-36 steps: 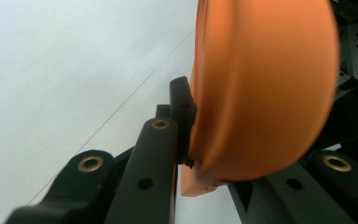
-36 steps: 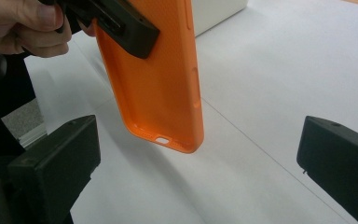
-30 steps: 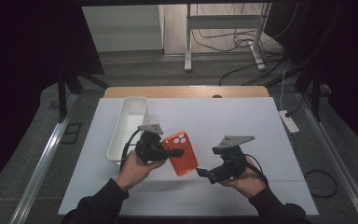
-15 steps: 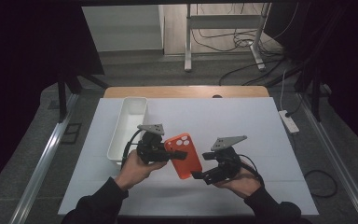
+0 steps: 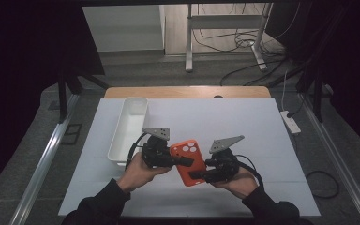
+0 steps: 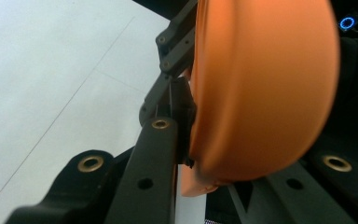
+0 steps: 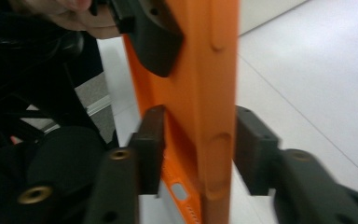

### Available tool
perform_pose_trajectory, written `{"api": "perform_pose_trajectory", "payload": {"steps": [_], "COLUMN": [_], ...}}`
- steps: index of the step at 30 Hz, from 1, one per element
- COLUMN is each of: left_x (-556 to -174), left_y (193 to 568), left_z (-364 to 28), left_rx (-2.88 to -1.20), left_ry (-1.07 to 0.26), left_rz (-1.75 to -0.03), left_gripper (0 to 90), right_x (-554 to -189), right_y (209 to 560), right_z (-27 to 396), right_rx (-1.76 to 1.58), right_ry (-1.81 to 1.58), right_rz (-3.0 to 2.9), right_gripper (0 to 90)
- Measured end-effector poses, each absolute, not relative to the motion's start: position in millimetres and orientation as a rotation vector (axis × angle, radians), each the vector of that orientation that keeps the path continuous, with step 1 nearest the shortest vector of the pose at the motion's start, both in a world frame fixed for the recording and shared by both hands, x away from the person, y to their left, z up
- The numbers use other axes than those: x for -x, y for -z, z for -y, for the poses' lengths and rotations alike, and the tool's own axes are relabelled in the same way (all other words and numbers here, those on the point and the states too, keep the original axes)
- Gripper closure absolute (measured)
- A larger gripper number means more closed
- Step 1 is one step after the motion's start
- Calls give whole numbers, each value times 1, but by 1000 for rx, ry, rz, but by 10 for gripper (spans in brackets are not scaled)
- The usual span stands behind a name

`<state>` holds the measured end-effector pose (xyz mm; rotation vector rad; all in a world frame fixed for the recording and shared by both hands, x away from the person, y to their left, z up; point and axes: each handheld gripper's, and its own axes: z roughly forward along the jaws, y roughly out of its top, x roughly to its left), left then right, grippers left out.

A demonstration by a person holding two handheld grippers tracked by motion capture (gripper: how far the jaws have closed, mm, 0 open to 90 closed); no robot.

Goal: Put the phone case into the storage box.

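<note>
An orange phone case [image 5: 191, 159] with camera holes is held up above the white table [image 5: 262, 122], tilted, between both grippers. My left gripper [image 5: 180, 161] is shut on its left edge; in the left gripper view the case [image 6: 261, 88] bulges close over the jaws. My right gripper [image 5: 198, 176] is shut on the case's lower right edge. In the right gripper view the case [image 7: 205, 93] stands edge-on with a pad pressed against each side of it, and the left gripper's black pad [image 7: 156, 42] clamps it higher up.
A long white tray [image 5: 116, 140] lies on the table left of the left hand. A white power strip [image 5: 290, 121] sits off the table's right edge. Open table surface lies ahead and to the right.
The right gripper has moved left to the case and shut on its lower edge. The left gripper has kept its hold, and the case has tilted slightly.
</note>
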<state>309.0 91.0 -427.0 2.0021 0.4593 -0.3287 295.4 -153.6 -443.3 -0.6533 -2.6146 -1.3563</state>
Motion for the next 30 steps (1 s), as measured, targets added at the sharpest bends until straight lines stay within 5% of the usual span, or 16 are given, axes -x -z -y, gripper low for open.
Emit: {"api": "perform_pose_trajectory", "payload": {"steps": [7,12,21,30], "left_x": [-310,-308,-303,-302], "left_y": [427,425,417,414], "left_z": [-93,-92,-91,-96], "left_rx": [-1955,-1955,-2020,-2016], "left_ry": [363,324,94,-41], "left_rz": [-434,-461,-576,-666], "left_gripper": [790,715,382,161], "right_x": [-296,-292,-293,-292], "right_y": [442,438,435,433], "right_z": [154,152,158,161], "right_rx": [557,547,618,685], "right_ry": [1357,1376,1414,1445], "right_rz": [2543,2577,2657,2754], "right_gripper": [843,855,854,854]}}
